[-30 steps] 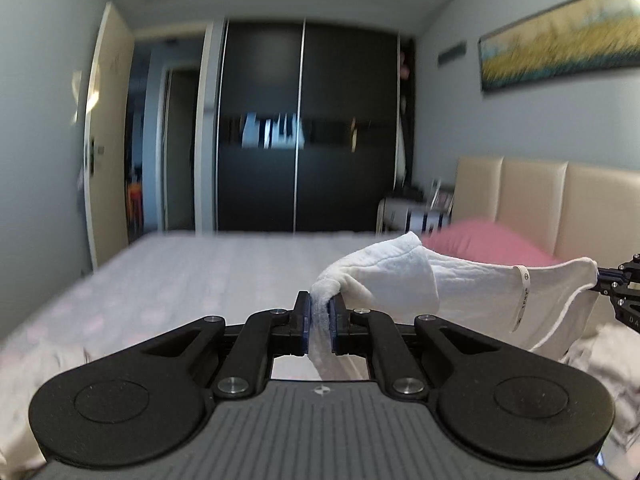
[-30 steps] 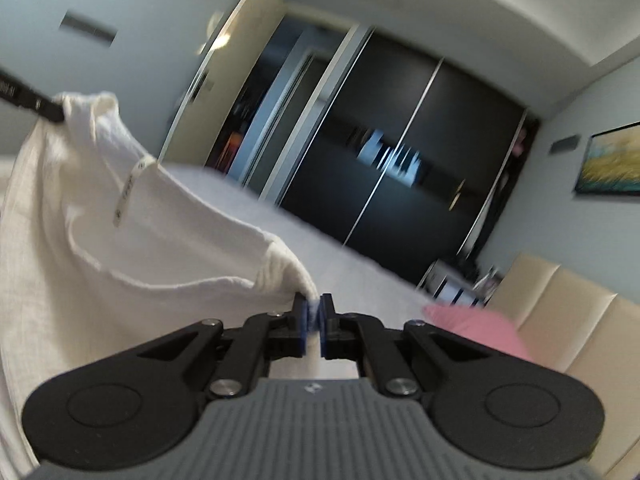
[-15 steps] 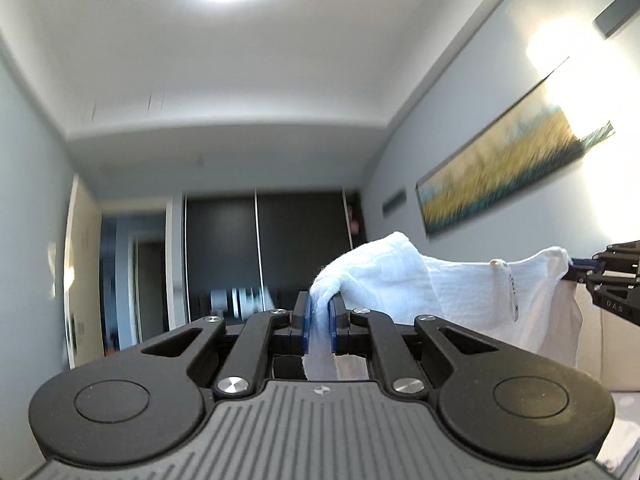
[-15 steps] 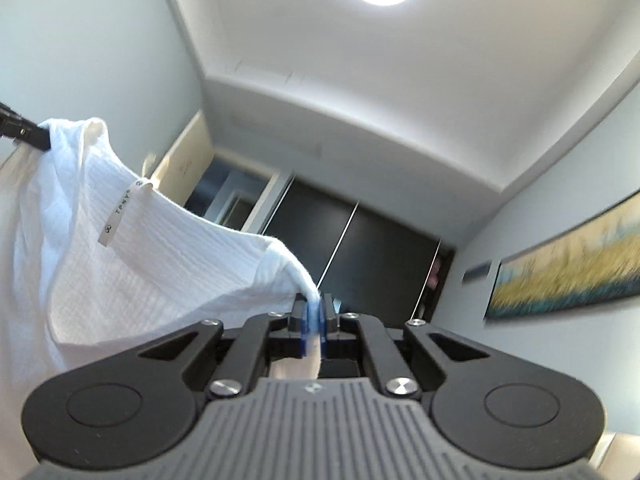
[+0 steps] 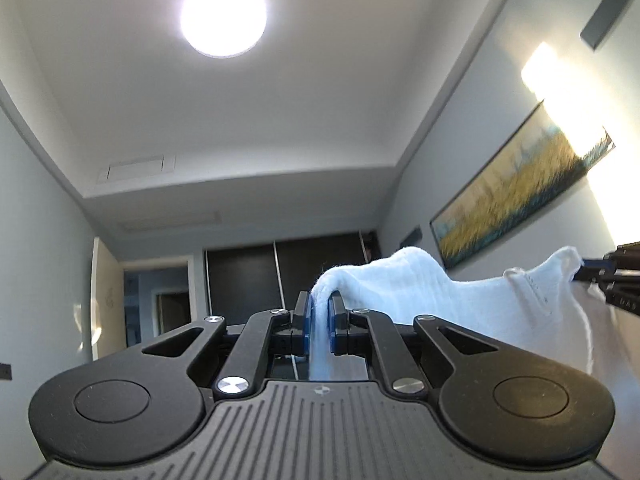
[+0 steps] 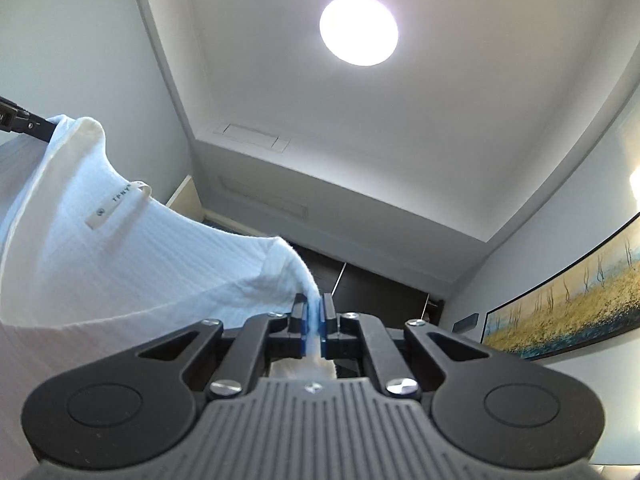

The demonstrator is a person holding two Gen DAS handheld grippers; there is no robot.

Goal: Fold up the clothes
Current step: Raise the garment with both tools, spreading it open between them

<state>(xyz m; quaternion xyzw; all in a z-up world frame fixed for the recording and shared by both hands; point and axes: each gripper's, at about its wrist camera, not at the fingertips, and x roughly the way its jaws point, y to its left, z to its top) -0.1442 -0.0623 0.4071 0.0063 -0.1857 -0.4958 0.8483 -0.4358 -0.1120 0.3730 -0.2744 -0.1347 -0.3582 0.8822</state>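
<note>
A white ribbed garment (image 5: 440, 300) hangs stretched between my two grippers, held up in the air. My left gripper (image 5: 319, 322) is shut on one top corner of it. My right gripper (image 6: 316, 326) is shut on the other top corner of the garment (image 6: 120, 272). A neck label (image 6: 114, 206) shows on the collar edge. The right gripper's tip (image 5: 616, 276) shows at the right edge of the left wrist view; the left gripper's tip (image 6: 24, 122) shows at the left edge of the right wrist view. The lower part of the garment is hidden.
Both cameras tilt up at the ceiling with a round lamp (image 5: 223, 16). A dark wardrobe (image 5: 256, 280) stands ahead, an open doorway (image 5: 160, 300) to its left. A long painting (image 5: 520, 208) hangs on the right wall. The bed is out of view.
Both grippers have risen and tilted upward with the garment; the bed and pink pillow have dropped out of view and the ceiling lamp has come in.
</note>
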